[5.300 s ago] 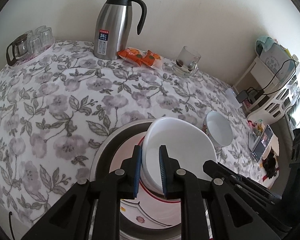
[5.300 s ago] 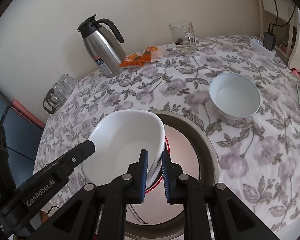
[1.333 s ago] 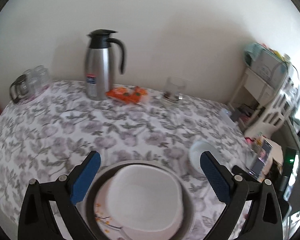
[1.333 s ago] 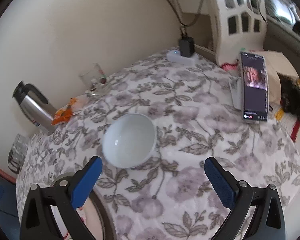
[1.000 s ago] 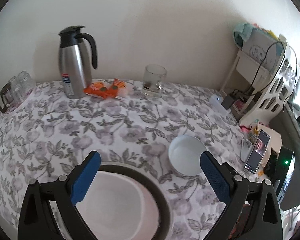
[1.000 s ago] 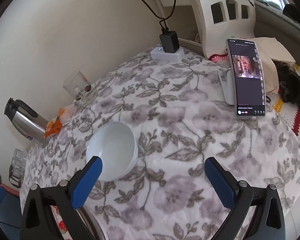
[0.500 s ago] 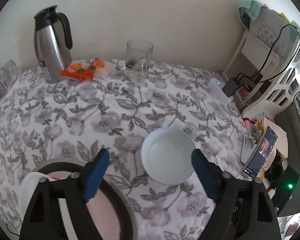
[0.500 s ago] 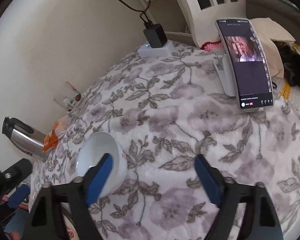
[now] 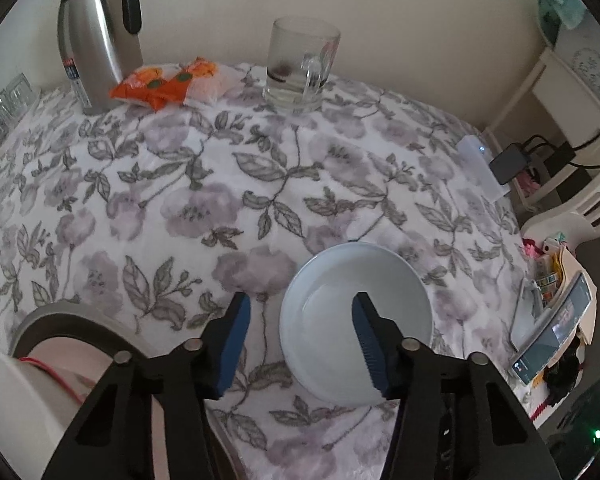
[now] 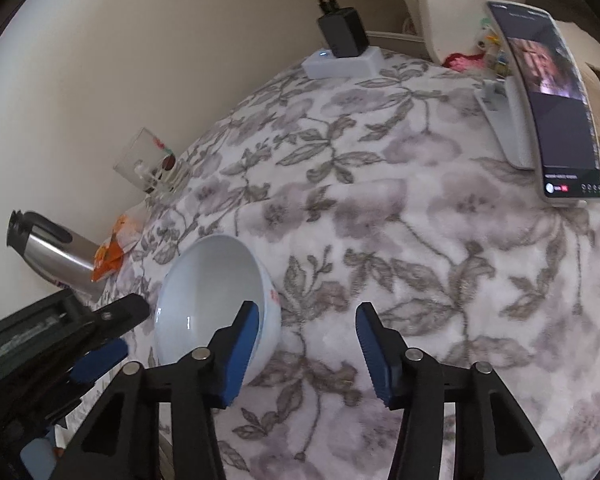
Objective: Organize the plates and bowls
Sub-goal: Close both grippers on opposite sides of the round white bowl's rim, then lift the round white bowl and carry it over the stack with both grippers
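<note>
**Both grippers straddling the small bowl's rim**

Small white bowl point(image 9: 356, 320) sat upright on the floral tablecloth point(image 9: 220, 184), just beside the grey-rimmed tray point(image 9: 56, 312). Left gripper point(image 9: 302, 336) and right gripper point(image 10: 308, 344) had jaws just closing, still apart, each over opposite bowl rims, pads not pressing. Glass mug point(image 9: 300, 64) well beyond bowl

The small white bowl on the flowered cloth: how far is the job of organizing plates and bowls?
Done: a white bowl sits in the grey tray. In hand: both grippers, left and right, straddle the small bowl rim, jaws closing, not yet gripping. Left: lifting it and stacking it.
</note>
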